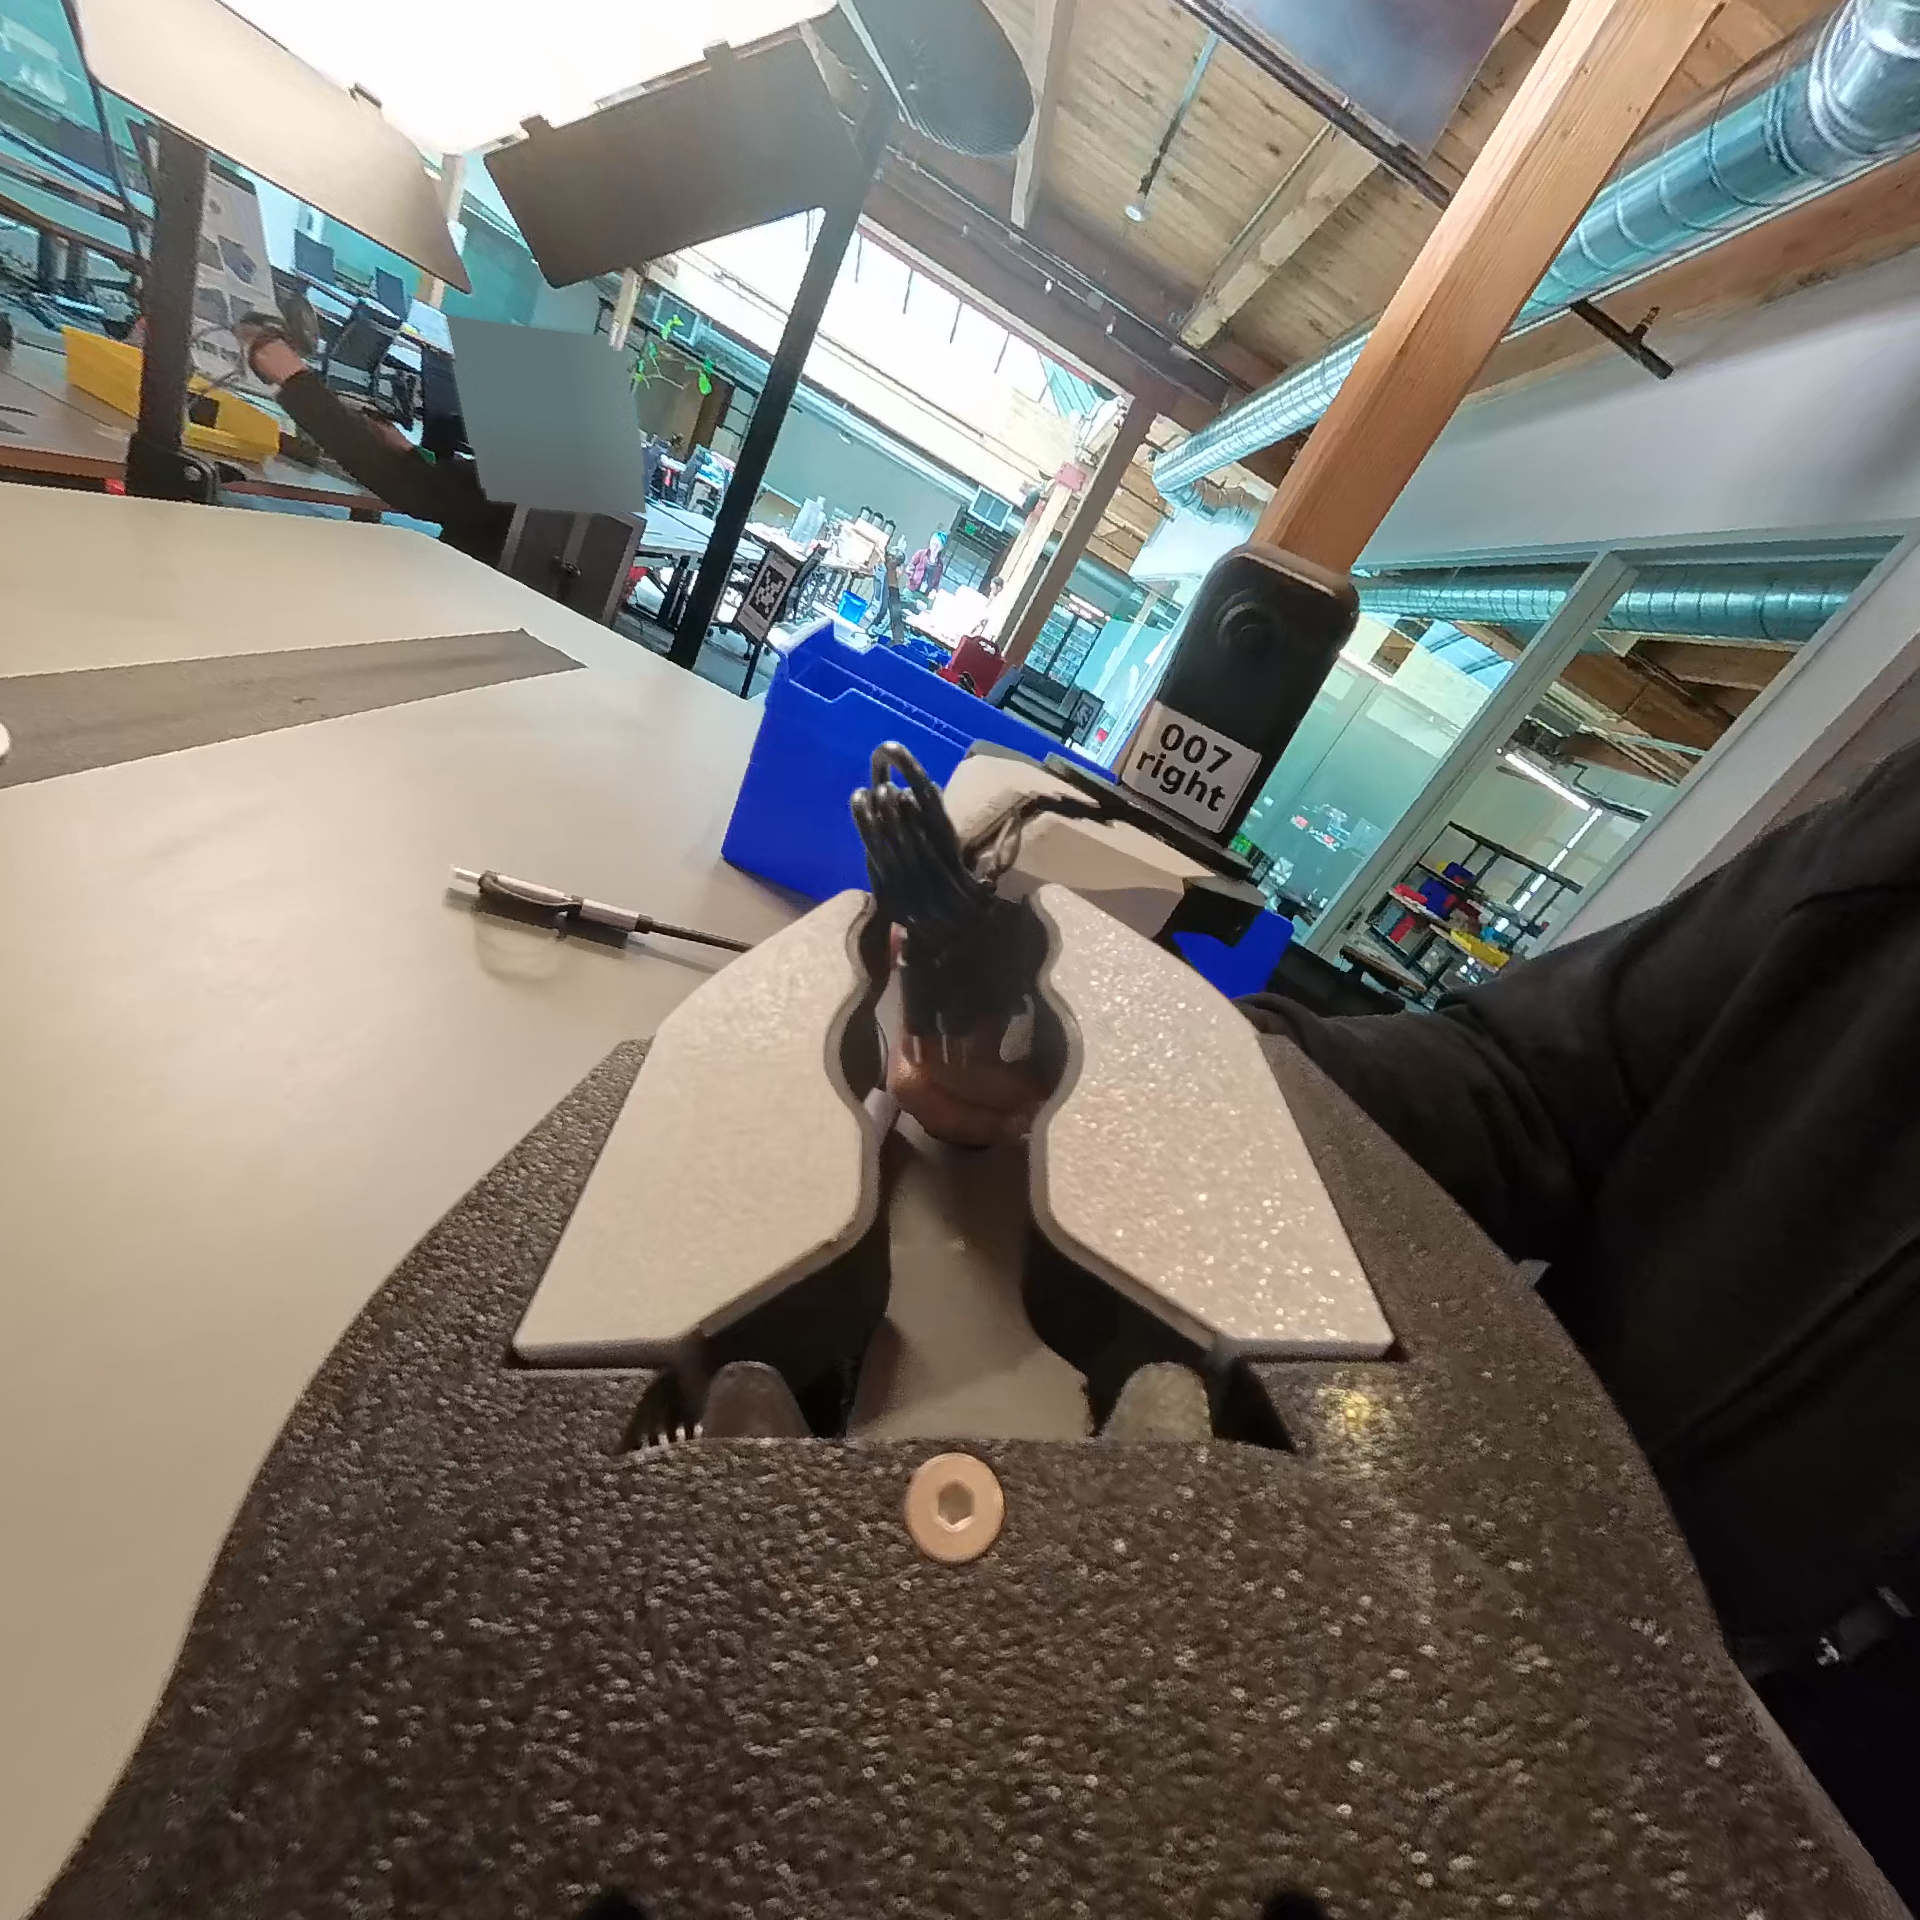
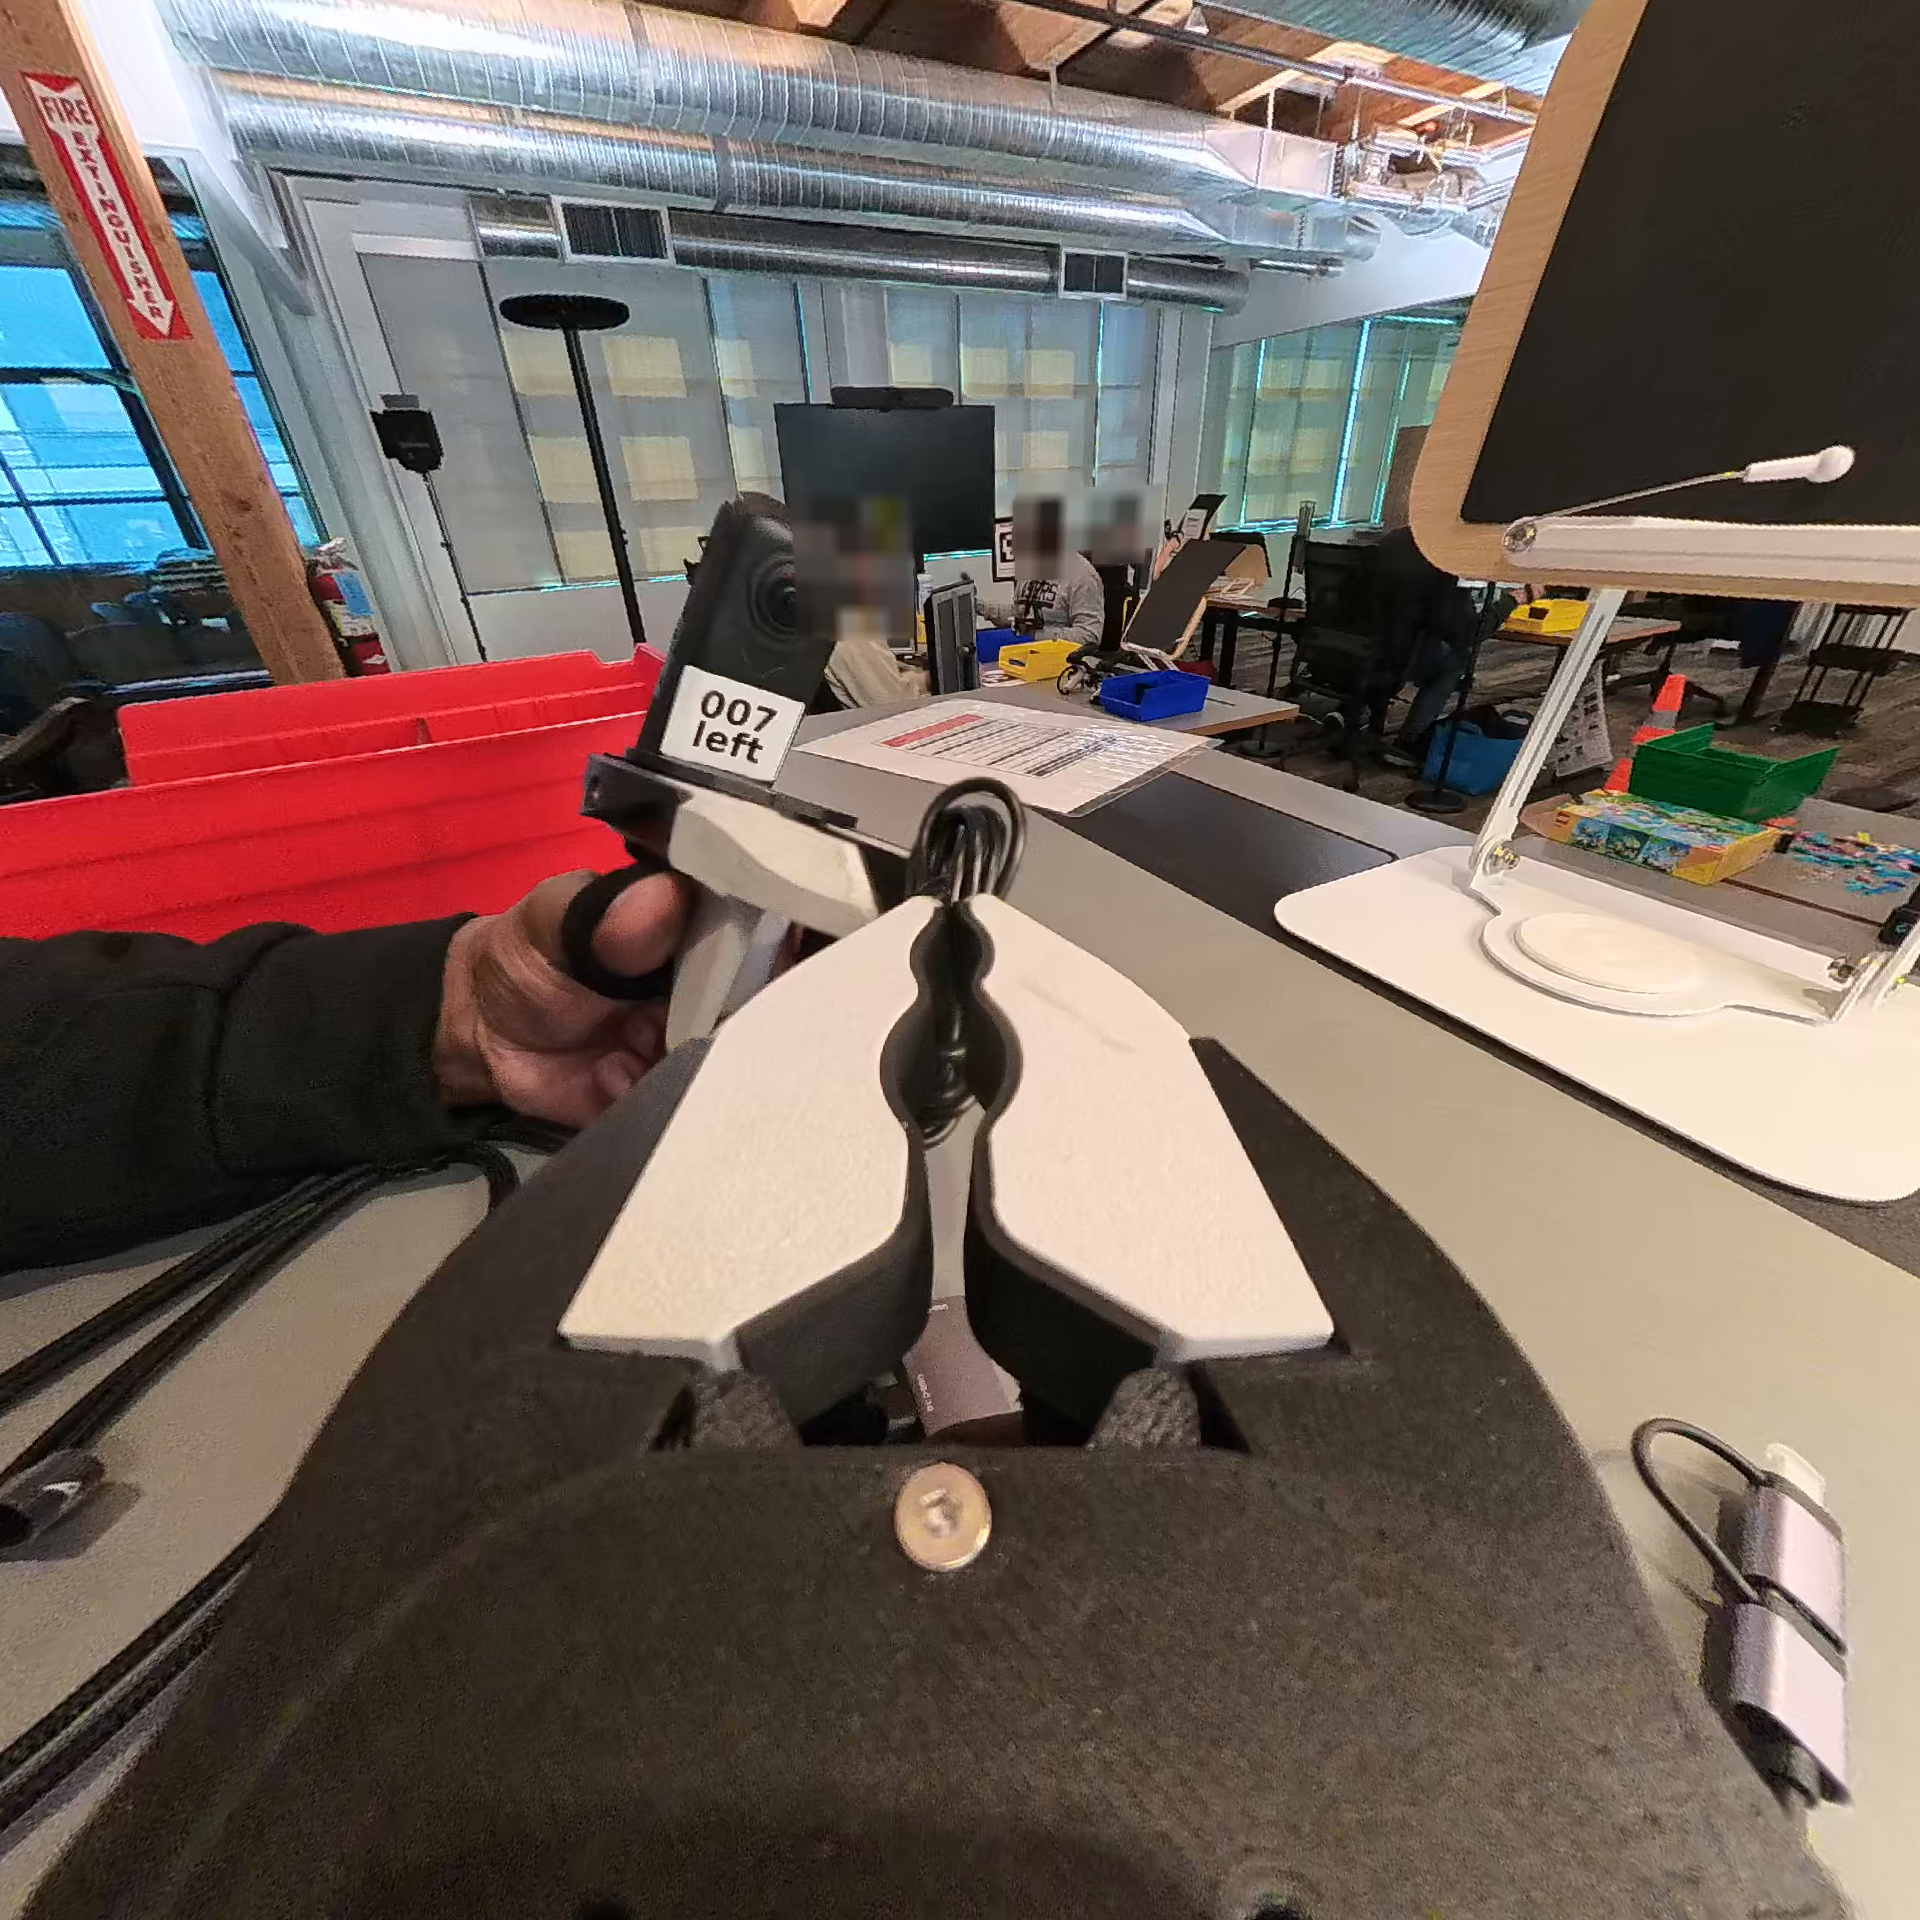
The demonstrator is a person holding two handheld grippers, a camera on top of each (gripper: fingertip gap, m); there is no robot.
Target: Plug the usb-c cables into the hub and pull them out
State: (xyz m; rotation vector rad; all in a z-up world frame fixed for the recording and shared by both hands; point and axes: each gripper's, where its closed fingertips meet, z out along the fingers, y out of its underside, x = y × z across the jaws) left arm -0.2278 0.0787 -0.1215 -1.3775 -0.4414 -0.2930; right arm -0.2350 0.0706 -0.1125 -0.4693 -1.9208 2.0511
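Left fingers [image 1: 951, 935]: nearly closed, pinching a black cable bundle [image 1: 920, 852] at their tips; the loops are sticking up above them.
Right fingers [image 2: 951, 914]: also pressing together on a black cable loop [image 2: 966, 831] that is poking out past the tips, with a grey hub-like body [image 2: 951, 1382] sitting low in the gap between them.
Hand [image 2: 551, 997]: gripping the handle of the left gripper, a black strap running round one finger, a black sleeve [image 2: 197, 1070] covering the arm.
Right gripper [image 1: 1091, 831]: showing just beyond the left fingers, facing them, a black camera [image 1: 1247, 665] standing on top.
Adapter [image 2: 1782, 1621]: a small silver piece with a thin black loop, lying on the worktop [image 2: 1558, 1299] beside the right gripper.
Plug [image 1: 551, 902]: a grey-ended cable lying flat on the worktop, off to the left of the left fingers.
Cords [image 2: 135, 1309]: braided black ones trailing over the worktop under the sleeve.
Blue bin [image 1: 831, 758]: standing on the worktop behind the fingers.
Red bin [image 2: 312, 790]: sitting behind the hand.
White stand [image 2: 1621, 977]: resting on the worktop to the right, holding up a dark panel.
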